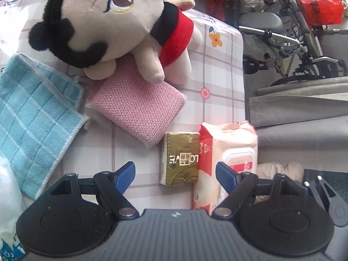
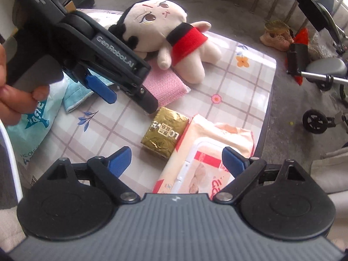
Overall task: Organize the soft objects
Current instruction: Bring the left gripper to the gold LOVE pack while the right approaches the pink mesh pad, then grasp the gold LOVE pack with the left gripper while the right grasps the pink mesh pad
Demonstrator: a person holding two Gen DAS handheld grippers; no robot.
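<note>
A plush doll [image 1: 113,21] with black hair and a red top lies on the checked table, also in the right wrist view [image 2: 174,34]. A pink mesh sponge [image 1: 139,106] [image 2: 163,84] lies partly under its legs. A folded blue cloth [image 1: 34,100] [image 2: 76,97] lies to the left. A gold tissue pack [image 1: 179,158] [image 2: 164,131] sits beside a pink wet-wipes pack [image 1: 228,152] [image 2: 206,158]. My left gripper [image 1: 175,174] is open and empty above the gold pack; it also shows in the right wrist view [image 2: 128,100]. My right gripper [image 2: 176,158] is open and empty over the wipes.
The table's checked cloth [image 2: 239,91] ends at a right edge near the wipes. A white and blue plastic bag [image 2: 34,126] lies at the left. A wheelchair [image 1: 293,43], red bags [image 1: 319,8] and shoes [image 2: 276,37] stand on the floor beyond.
</note>
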